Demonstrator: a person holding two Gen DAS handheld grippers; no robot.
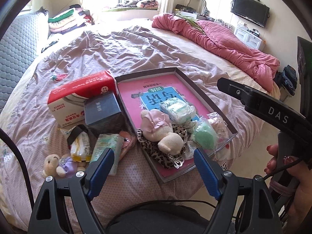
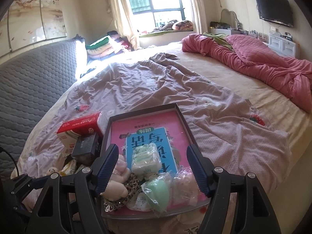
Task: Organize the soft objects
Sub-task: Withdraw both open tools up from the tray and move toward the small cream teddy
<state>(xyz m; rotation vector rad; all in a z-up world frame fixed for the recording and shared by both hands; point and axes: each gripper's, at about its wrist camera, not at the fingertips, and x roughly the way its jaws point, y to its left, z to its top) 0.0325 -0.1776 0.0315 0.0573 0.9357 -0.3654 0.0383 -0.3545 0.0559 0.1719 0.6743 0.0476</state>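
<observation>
Jaws gape, empty, above the plush toy (image 1: 165, 134).

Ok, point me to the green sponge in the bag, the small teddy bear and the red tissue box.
green sponge (image 2: 158, 195), right wrist view, middle of its body
small teddy bear (image 1: 51, 162), left wrist view, its head
red tissue box (image 1: 81, 89), left wrist view, its red top

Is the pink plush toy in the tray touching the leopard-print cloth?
Touching. The left wrist view shows the pink plush toy lying directly on the leopard-print cloth, no gap between them.
</observation>
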